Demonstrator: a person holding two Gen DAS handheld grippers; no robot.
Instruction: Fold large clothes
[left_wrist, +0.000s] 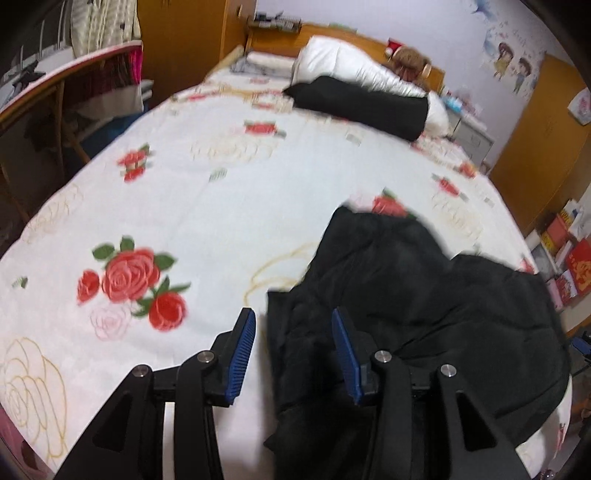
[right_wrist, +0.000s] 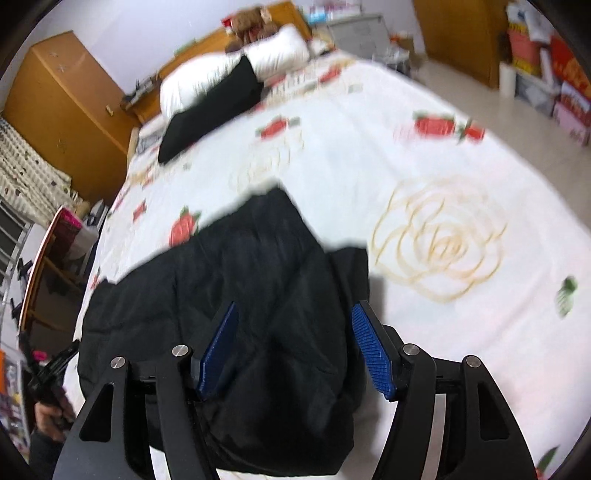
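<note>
A bulky black quilted padded jacket (left_wrist: 424, 295) lies crumpled on the bed with the white rose-printed bedspread (left_wrist: 207, 192), filling the lower right of the left wrist view and the lower centre of the right wrist view (right_wrist: 236, 295). Its long axis runs roughly from the bottom of each frame up toward the middle, with a narrower end pointing up the bed toward the headboard; which end is collar or hem cannot be told, since the folds are dark and motion-blurred. The left claw (left_wrist: 293, 321) stands wide, its blue ribbed pads (left_wrist: 243, 354) apart, straddling the jacket's left edge without gripping it. The right claw (right_wrist: 293, 314) is also wide, both pads (right_wrist: 373, 354) hovering over the jacket's near part, the fabric showing between them; contact cannot be judged. The jacket's bottom edge is cut off behind the claw frames. At the top of both views a white puffy folded duvet (left_wrist: 351, 70) sits by the headboard with a black folded garment (left_wrist: 362, 101) lying across it, and a brown plush toy (right_wrist: 247, 24) blurred behind.
</note>
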